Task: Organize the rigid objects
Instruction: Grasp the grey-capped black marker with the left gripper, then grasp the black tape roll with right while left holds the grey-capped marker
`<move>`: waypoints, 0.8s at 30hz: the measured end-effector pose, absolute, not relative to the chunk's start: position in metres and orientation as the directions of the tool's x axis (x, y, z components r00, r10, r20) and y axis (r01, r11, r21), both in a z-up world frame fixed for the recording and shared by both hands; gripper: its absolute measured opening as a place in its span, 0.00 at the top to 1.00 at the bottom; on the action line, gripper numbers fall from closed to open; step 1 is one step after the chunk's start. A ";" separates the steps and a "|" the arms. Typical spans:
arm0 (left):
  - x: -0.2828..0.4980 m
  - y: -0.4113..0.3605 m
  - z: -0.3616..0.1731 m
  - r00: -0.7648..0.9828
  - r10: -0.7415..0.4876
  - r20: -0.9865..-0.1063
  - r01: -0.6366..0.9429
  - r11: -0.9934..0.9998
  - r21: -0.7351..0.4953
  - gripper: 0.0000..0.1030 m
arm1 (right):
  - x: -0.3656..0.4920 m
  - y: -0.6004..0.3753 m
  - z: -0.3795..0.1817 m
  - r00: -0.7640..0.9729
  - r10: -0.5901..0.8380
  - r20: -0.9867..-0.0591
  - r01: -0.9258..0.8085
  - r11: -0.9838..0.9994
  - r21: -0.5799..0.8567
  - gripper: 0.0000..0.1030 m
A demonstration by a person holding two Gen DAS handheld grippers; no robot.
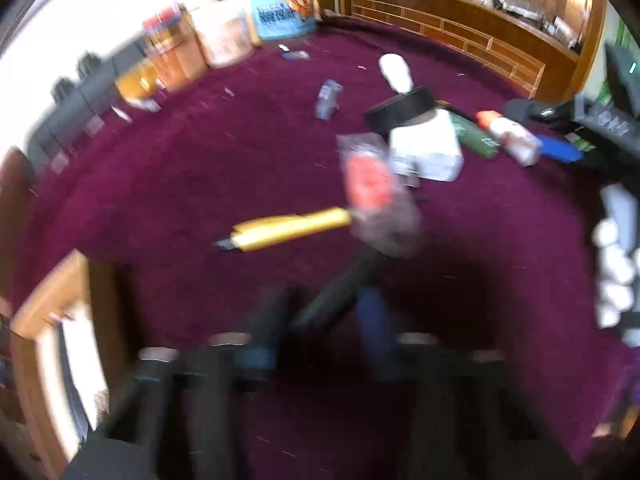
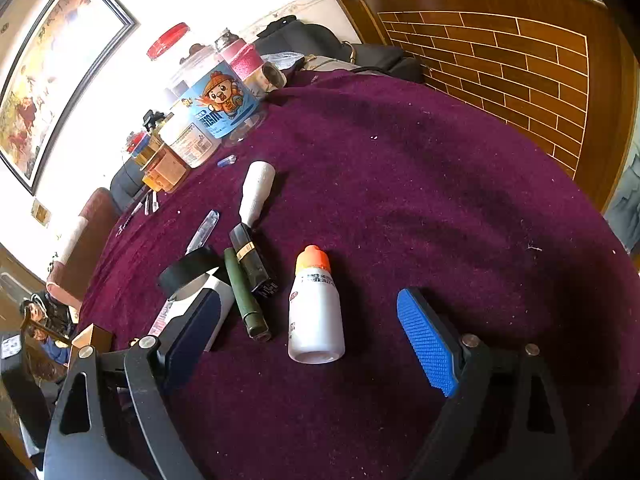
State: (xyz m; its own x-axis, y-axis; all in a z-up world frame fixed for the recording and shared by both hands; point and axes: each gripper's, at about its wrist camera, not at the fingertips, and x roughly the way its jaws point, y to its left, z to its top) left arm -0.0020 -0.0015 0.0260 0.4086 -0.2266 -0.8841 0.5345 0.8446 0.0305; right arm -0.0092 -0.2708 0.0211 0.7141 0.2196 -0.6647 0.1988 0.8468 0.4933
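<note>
The left wrist view is blurred. My left gripper is shut on a dark stick-like handle that carries a clear-wrapped red head. A yellow utility knife lies on the purple cloth beside it. My right gripper is open, its fingers either side of a white bottle with an orange cap, which lies on the cloth. Left of it lie a green tube, a black tube with a gold band, a white box with a black lid and a white handle.
Jars and a blue cartoon-label tub stand at the table's far edge. A clear pen lies on the purple cloth. A wooden brick-pattern counter stands behind. A wooden box is at the left.
</note>
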 end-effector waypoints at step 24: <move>-0.102 0.054 0.088 0.488 -0.536 -0.689 0.429 0.835 -0.345 0.89 | -0.006 -0.270 0.019 0.719 0.231 -0.655 0.187 0.844 0.503 0.10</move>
State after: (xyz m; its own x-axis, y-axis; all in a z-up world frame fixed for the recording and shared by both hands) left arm -0.1023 0.0540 0.0876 0.4884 -0.5355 -0.6890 0.4286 0.8350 -0.3452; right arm -0.0059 -0.2704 0.0190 0.7194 0.2313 -0.6549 0.1867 0.8438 0.5031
